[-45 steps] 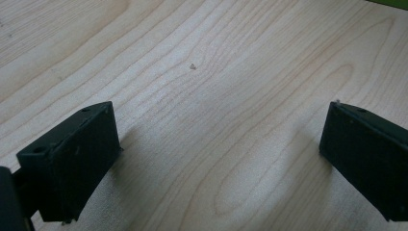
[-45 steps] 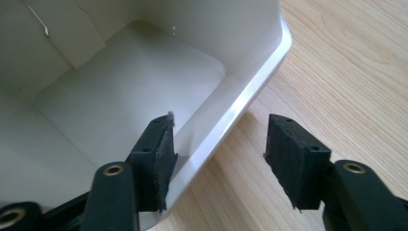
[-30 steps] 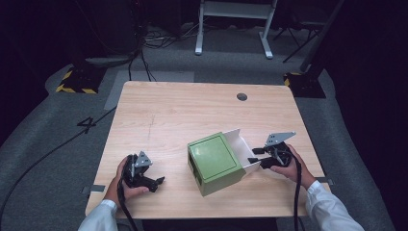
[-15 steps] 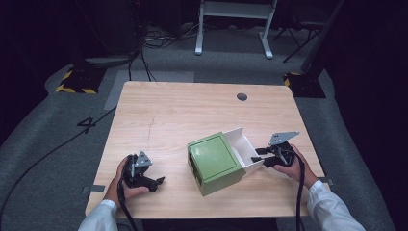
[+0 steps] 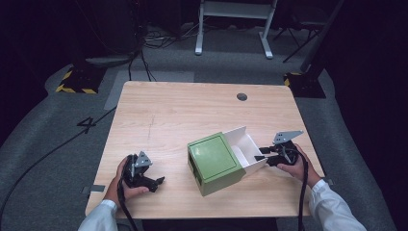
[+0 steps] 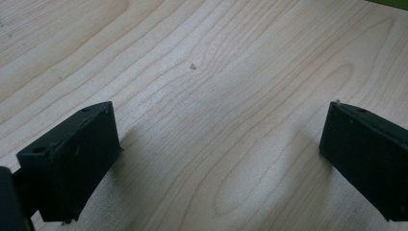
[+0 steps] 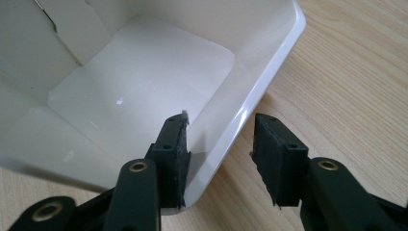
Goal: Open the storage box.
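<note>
Right now my right gripper (image 7: 219,127) straddles the end wall of the white tray (image 7: 144,82), which sticks out of the green box (image 5: 214,161) toward my right hand. Its jaws have just been closing with that wall between them: the inner pad lies against it, while the outer one seems to stand a little off, so I don't count it as clamped. The tray's slide runs from the box straight toward this hand. My left gripper (image 5: 156,182) sits spread wide on the table (image 5: 192,110), well apart from the box.
</note>
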`<move>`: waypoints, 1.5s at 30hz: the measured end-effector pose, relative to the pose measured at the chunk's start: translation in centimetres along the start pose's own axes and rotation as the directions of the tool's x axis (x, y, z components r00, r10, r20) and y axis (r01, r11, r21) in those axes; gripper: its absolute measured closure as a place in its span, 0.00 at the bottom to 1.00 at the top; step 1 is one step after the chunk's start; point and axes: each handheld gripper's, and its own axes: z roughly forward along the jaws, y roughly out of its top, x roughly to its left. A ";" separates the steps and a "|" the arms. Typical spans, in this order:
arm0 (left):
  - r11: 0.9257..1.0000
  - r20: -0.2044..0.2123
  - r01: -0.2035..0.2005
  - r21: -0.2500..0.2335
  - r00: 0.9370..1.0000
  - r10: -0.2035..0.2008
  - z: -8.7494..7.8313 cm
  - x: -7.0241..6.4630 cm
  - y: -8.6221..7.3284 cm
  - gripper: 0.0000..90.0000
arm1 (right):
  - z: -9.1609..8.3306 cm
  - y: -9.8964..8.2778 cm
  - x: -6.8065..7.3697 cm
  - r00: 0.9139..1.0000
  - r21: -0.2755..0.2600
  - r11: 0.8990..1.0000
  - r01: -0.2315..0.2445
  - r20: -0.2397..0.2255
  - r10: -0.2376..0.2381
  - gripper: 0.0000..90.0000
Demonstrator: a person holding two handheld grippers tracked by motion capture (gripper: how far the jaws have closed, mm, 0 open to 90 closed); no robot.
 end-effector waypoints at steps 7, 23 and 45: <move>1.000 0.000 0.000 0.000 1.000 0.000 0.0 0.0 0.0 0.01 | -0.2 -0.2 -0.3 1.000 -0.007 1.000 -0.007 0.006 0.007 0.63; 1.000 0.000 0.000 0.000 1.000 0.000 0.0 0.0 0.0 0.01 | -0.4 -0.3 -0.6 1.000 -0.003 1.000 -0.008 0.015 0.008 0.63; 1.000 0.000 0.001 0.000 1.000 -0.001 0.0 0.0 0.0 0.01 | -3.0 0.4 -0.7 0.992 -0.055 0.998 0.016 0.123 -0.009 0.56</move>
